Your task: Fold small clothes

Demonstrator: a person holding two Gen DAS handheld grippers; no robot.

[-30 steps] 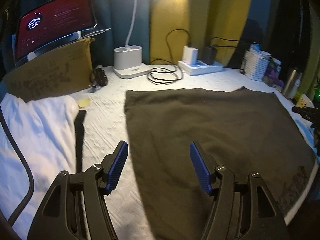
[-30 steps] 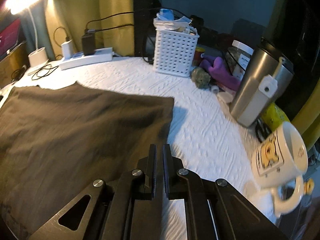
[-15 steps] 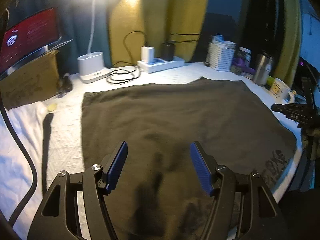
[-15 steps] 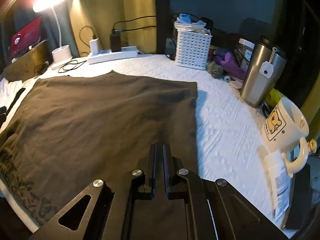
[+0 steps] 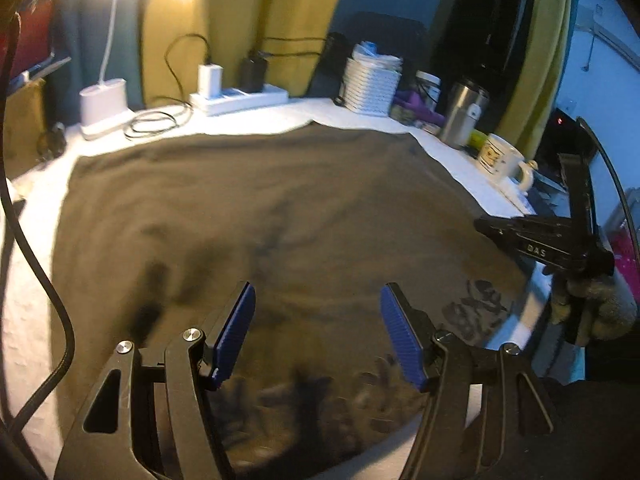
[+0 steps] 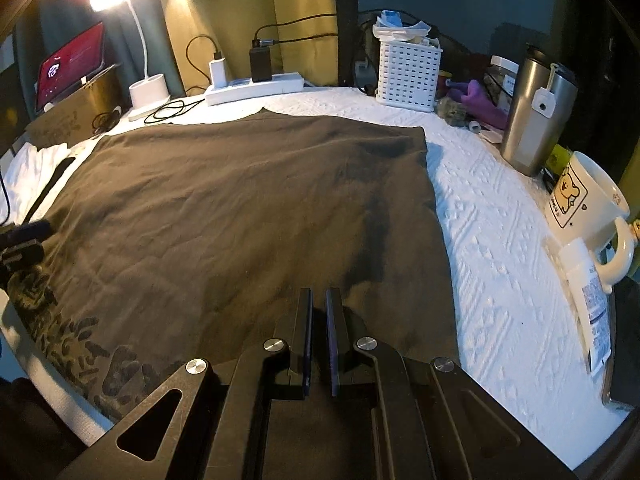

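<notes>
In the left wrist view, the left gripper [image 5: 318, 332] with its blue ribbed pads stands wide open and holds nothing; it hangs above the near edge of the dark brown cotton garment [image 5: 280, 216], which lies spread flat over most of the white quilted table cover [image 5: 32, 320]; a darker print [image 5: 476, 308] sits on the cloth at the near right corner. For a good fold, I judge that the pads should come down on the near hem, close to a corner, and pinch one layer only; the cloth is thin and soft, so a shallow bite may slip. At the right edge the right gripper [image 5: 486, 225], black and angular, is in a person's hand [image 5: 592, 312].

In the right wrist view, the right gripper [image 6: 318, 334] has its pads almost together with nothing between them; it must open before it can take the hem. The garment [image 6: 240, 208] shows fine wrinkles and a matte weave; its right side runs straight, near the middle of the cover. Along the cover's right edge stand a glossy cream ceramic mug [image 6: 584, 196] and a tall brushed steel tumbler [image 6: 536, 116]; a wide swing there may knock them; at the far edge stands a white perforated plastic basket [image 6: 408, 72].
</notes>
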